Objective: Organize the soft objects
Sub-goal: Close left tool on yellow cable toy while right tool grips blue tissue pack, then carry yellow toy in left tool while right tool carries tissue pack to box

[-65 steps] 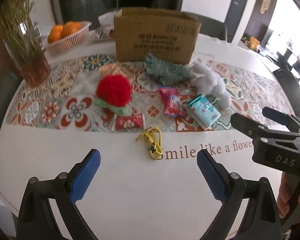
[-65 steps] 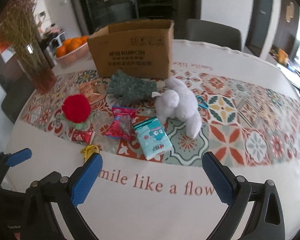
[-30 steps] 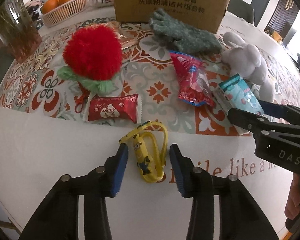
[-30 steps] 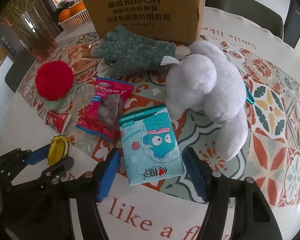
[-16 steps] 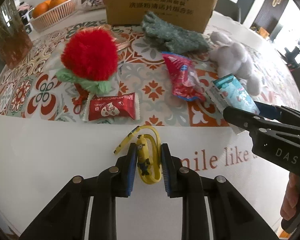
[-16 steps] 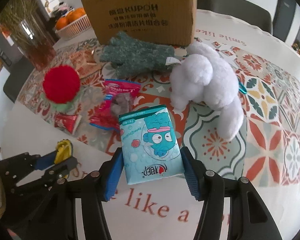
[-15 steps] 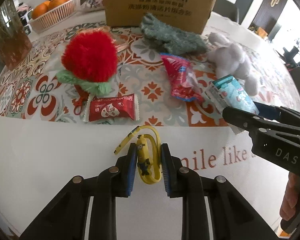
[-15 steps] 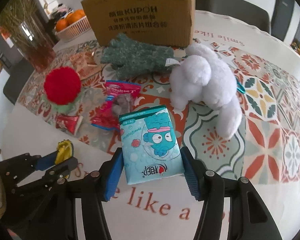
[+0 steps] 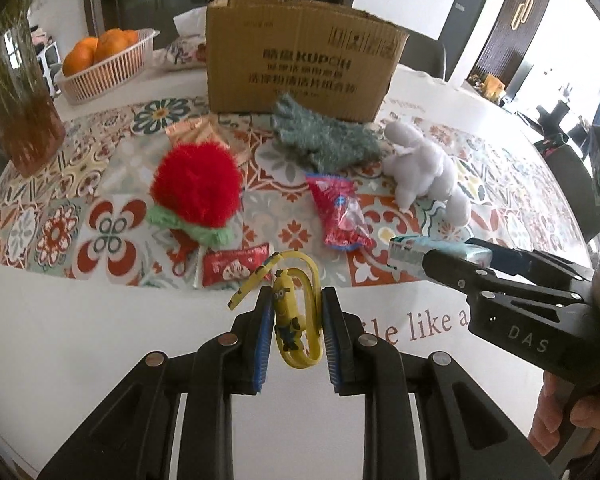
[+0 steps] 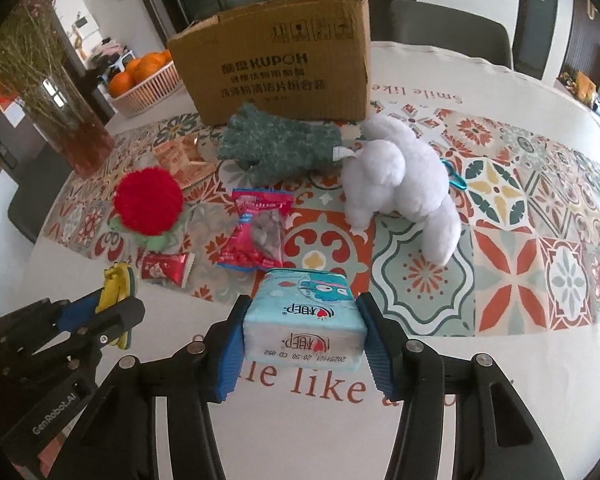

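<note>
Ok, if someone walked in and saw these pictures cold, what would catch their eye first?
Probably the two grabs in front: the left gripper shut on a yellow minion strap, the right gripper clamped on a blue tissue pack. Behind them, the fluffy red pompom and white plush toy stand out before the cardboard box.

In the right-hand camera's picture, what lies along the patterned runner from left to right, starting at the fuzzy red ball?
red pompom → red snack packet → white plush toy. The green glove lies farther back, above the packet, so its place in the row is unclear.
</note>
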A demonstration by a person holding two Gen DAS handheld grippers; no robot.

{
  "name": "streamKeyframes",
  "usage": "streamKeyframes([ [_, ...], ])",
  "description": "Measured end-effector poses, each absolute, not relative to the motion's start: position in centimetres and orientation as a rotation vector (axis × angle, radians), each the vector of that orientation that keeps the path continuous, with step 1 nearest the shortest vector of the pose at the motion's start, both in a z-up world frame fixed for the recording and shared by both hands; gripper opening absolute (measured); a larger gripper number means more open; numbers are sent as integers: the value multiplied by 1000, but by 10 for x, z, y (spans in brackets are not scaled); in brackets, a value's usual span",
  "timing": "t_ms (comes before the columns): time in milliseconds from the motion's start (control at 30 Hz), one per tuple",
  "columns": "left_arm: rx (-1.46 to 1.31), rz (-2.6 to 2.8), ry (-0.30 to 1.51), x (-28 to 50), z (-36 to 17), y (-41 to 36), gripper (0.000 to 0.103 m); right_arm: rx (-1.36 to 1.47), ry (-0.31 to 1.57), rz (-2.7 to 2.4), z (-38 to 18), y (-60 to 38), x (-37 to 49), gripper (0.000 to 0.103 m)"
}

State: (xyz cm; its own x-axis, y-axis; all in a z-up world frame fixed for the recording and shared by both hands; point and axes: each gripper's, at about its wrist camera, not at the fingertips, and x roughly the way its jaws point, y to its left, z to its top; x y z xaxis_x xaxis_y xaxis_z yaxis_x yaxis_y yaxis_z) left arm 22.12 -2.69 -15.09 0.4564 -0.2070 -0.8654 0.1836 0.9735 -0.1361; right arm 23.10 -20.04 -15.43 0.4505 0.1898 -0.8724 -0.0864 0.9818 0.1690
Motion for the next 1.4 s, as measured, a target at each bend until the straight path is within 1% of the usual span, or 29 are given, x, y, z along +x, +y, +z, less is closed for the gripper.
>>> streamKeyframes([
  [267, -24, -281, 1003, 228, -125, -24, 24, 115, 1019, 166, -124, -198, 231, 54],
  [700, 12, -326, 852, 259, -71, -22, 24, 123, 857, 164, -66, -191, 258, 54],
  [1100, 26, -341, 748, 297, -29, -25, 24, 153, 757, 159, -30, -193, 290, 54],
  [1400, 24, -343, 704, 329, -7, -26, 24, 154, 697, 162, -5, -194, 317, 54],
])
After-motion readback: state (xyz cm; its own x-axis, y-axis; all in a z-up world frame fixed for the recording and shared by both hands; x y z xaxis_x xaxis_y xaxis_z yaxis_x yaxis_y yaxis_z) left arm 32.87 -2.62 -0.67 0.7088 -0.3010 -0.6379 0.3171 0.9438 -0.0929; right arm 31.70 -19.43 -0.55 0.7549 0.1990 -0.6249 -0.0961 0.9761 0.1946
